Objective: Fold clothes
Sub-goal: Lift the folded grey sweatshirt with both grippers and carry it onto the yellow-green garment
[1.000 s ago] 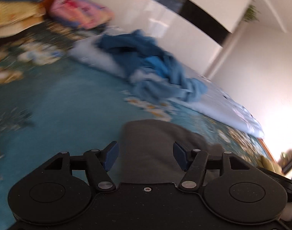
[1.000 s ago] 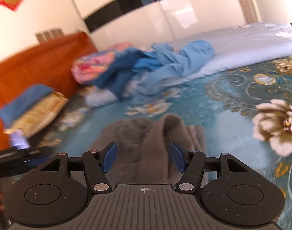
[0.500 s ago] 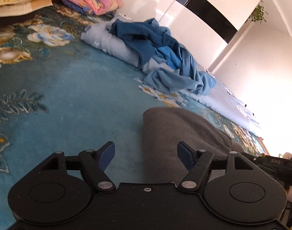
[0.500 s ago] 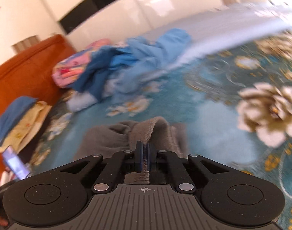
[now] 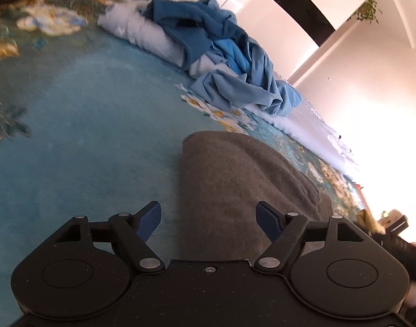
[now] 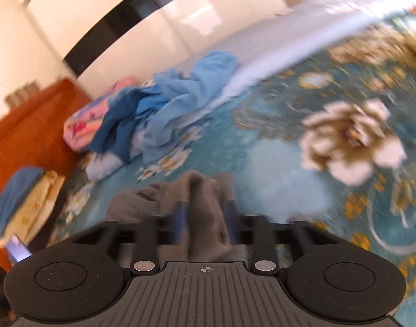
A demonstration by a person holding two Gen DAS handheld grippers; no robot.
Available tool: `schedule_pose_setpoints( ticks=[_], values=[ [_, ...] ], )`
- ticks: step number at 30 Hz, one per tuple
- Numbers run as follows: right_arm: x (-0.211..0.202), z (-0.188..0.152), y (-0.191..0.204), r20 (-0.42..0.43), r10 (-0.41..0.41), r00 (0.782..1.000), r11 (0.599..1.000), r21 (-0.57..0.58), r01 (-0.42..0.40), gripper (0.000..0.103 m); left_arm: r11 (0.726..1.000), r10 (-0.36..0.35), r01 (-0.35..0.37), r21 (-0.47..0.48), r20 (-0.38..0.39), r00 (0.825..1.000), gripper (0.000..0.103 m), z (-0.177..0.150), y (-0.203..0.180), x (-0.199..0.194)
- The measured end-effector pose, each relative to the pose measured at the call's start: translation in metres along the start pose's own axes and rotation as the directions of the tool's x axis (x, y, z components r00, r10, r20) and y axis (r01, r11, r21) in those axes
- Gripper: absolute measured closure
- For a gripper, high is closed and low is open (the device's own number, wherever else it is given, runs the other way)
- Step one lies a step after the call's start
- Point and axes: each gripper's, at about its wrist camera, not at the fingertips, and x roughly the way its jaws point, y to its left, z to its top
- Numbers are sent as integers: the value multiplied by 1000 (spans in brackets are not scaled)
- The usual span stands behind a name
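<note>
A grey garment (image 5: 243,190) lies folded on the teal flowered bedspread (image 5: 85,136). The left gripper (image 5: 209,216) hangs over its near end, fingers (image 5: 150,215) wide and opening further, pressing nothing. The right gripper (image 6: 205,215) straddles a raised ridge of the grey garment (image 6: 205,199); its fingers are opening (blurred, so contact is unclear). Beyond the garment sits a heap of blue clothes (image 5: 221,54).

garment (image 5: 240,179) on bedspread (image 5: 85,125), pile (image 5: 224,62) behind (rumpled)
</note>
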Motion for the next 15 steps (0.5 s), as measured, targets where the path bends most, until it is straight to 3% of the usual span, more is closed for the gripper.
schedule_pose_setpoints(
  ticks=[2,3,4,5,8,15],
  values=[
    [-1,-8,-16,-8,35,999,997,68,-35,41,1000,0,0,-17,-13,1000,28,2,1,9],
    [0,-12,-23,-14,57,998,994,99,-56,30,1000,-4,3,-21,-21,1000,27,4,1,14],
    [3,-16,-27,-17,81,997,989,125,-78,5,1000,-9,8,-25,-29,1000,27,5,0,18],
    [7,-18,-30,-23,110,994,984,146,-106,0,1000,-13,13,-23,-31,999,27,6,-1,21],
    [23,-21,-35,-48,171,984,970,184,-159,0,1000,-15,15,-6,-44,999,25,8,-5,31],
    [59,-17,-25,-106,154,982,981,133,-140,0,999,-52,53,10,-94,994,22,8,-4,51]
  ],
)
